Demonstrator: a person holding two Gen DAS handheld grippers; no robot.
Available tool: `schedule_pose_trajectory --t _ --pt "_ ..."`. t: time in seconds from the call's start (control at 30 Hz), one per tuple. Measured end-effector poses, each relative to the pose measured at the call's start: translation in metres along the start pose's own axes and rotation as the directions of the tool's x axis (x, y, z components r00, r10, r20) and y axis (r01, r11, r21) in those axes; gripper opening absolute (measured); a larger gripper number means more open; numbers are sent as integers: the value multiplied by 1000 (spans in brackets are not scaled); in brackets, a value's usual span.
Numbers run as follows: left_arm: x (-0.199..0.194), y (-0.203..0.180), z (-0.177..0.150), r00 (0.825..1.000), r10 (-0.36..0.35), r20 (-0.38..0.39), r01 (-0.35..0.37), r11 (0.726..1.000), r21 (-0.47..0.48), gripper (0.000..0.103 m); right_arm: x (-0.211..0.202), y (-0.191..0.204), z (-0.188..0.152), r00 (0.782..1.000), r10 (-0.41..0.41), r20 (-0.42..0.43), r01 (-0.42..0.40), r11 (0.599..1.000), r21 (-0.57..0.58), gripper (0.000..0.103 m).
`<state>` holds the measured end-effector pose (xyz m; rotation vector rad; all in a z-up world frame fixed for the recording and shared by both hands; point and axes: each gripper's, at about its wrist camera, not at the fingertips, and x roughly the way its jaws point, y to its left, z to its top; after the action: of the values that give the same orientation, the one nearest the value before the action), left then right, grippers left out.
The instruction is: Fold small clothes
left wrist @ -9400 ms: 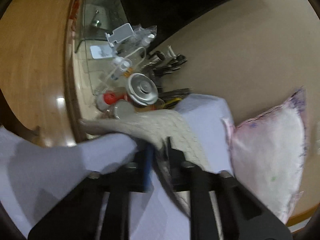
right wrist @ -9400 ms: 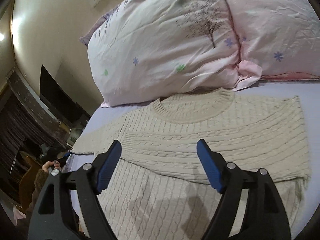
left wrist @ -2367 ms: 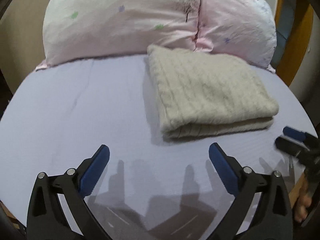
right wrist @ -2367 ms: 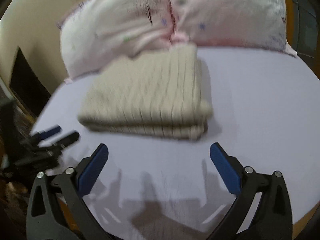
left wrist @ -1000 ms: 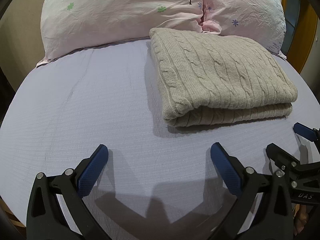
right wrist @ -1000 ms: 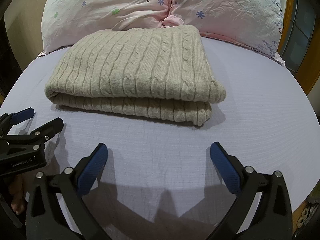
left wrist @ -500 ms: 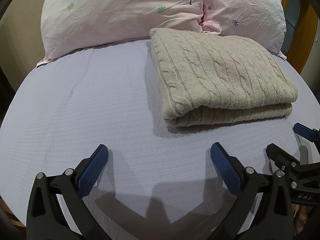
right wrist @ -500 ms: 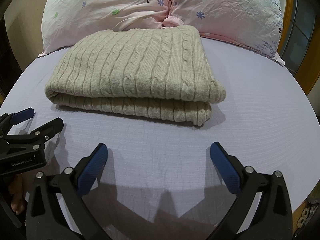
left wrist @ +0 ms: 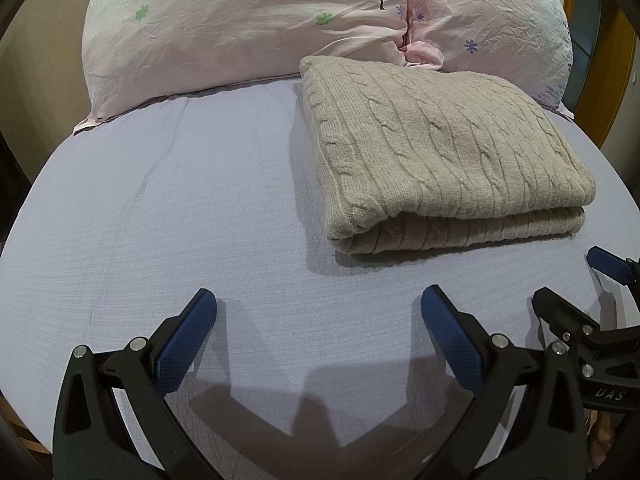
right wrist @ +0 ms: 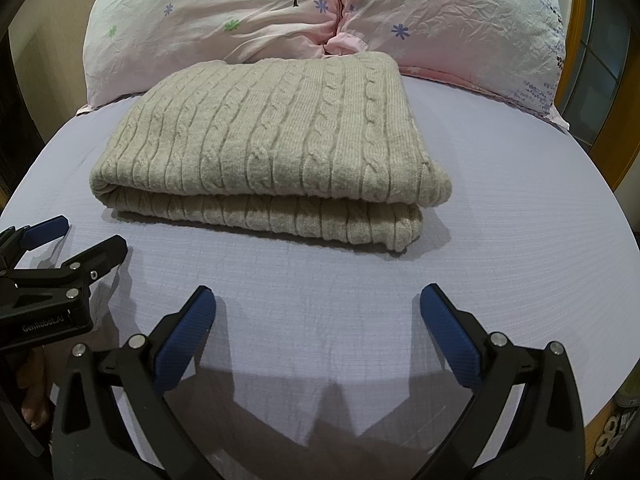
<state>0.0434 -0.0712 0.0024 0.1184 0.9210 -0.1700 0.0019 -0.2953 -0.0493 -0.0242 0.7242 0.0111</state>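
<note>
A beige cable-knit sweater [left wrist: 436,148] lies folded into a thick rectangle on the lilac bed sheet [left wrist: 180,216], close to the pillows; it also shows in the right wrist view [right wrist: 272,140]. My left gripper [left wrist: 318,320] is open and empty, above the sheet in front of the sweater and to its left. My right gripper [right wrist: 318,318] is open and empty, in front of the sweater's folded edge. Each gripper shows in the other's view, the right one [left wrist: 576,280] at the right edge and the left one [right wrist: 76,240] at the left edge.
Two pink flowered pillows [left wrist: 248,24] [right wrist: 452,20] lie against the head of the bed behind the sweater. A wooden frame [right wrist: 624,128] stands at the right. The sheet's rounded front edge [right wrist: 400,420] drops off just below the grippers.
Since 9.4 s ago the sweater went from spread flat, held by my left gripper, to a folded stack. Both grippers are open and still over the last second.
</note>
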Motion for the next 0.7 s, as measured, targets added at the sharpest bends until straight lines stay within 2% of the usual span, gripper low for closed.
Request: schedule_pose_trajectory --t 0.7 --pt "2 3 5 1000 -2 -21 2 1000 0 102 -1 0 3 1000 -2 7 2 1000 2 101"
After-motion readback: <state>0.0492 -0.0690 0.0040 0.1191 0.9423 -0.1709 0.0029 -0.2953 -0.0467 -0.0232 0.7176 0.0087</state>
